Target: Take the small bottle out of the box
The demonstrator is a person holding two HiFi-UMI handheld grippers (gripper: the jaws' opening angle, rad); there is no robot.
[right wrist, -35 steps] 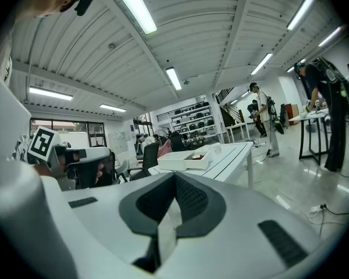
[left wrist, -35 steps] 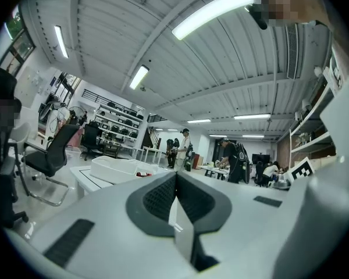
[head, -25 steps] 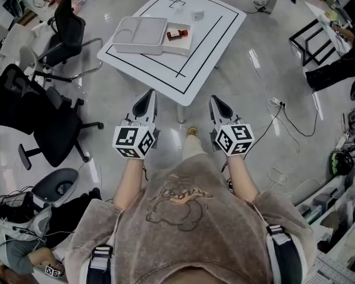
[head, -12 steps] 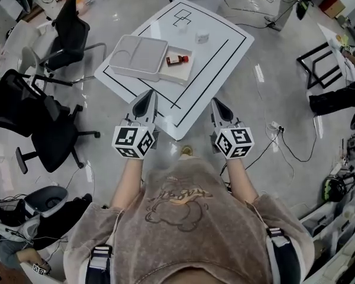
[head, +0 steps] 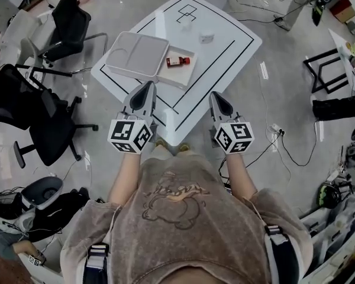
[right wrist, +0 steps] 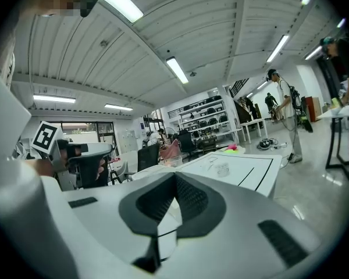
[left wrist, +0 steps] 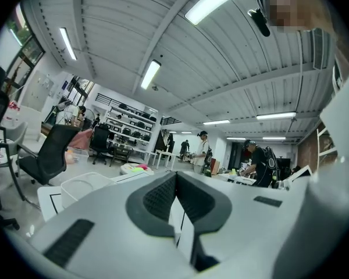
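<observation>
Left gripper (left wrist: 175,178) first: fingers (left wrist: 156,201) closed tip to tip, nothing caught between. Same on the right gripper (right wrist: 174,179): fingers (right wrist: 192,199) pressed together, empty. From the head view, left gripper (head: 147,87) and right gripper (head: 216,96) held side by side, pointing away from the body, marker cubes toward the person's arms. Left tip hanging over the near-left part of the table (head: 225,46), just short of the box (head: 188,74); right tip over the near edge, well to the right of the box. No contact with anything.

Further out, and there it is: small bottle (head: 177,60), brown with a red end, lying on its side in the open right part of the box. Untouched, well apart from both grippers. Pale flat lid (head: 137,54) resting across the left part of the box. Beyond the box, toward the far right of the table, a small clear cup (head: 207,38), standing alone inside the black outline. Small squares drawn at the far corner.

Off the table now: black office chairs (head: 44,120) on the left, grey floor all round, loose cables (head: 284,141) trailing on the right. In the gripper views, shelving and a few people standing far off.
</observation>
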